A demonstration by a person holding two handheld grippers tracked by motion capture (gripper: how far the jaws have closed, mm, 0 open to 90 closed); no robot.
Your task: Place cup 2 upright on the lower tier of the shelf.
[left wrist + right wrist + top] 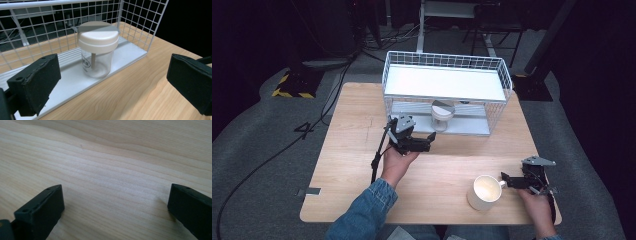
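Where the high view looks down on the wooden table, a white wire rack standing at the far side, two shelves deep. On its lower shelf, a clear jar with a cream lid, upright, near the open front edge. Left gripper just before the rack, held in a hand with a denim sleeve behind it, jaws aimed toward the jar and set apart, short of touching it. Near the table's right front, a white mug upright, handle turned toward the right gripper, which sits just beside that handle; contact too small to tell.

In the left gripper view, the jar standing straight ahead on the white shelf, between the two black jaws in line of sight but farther off. Jaws spread wide, nothing between them. Cream lid seated on top, a small stick-like piece visible through the clear wall. Wire grid behind and to the side of the jar.

In the right gripper view, bare pale wood grain of the table beneath, both black jaws spread wide at the lower corners, gripping nothing.
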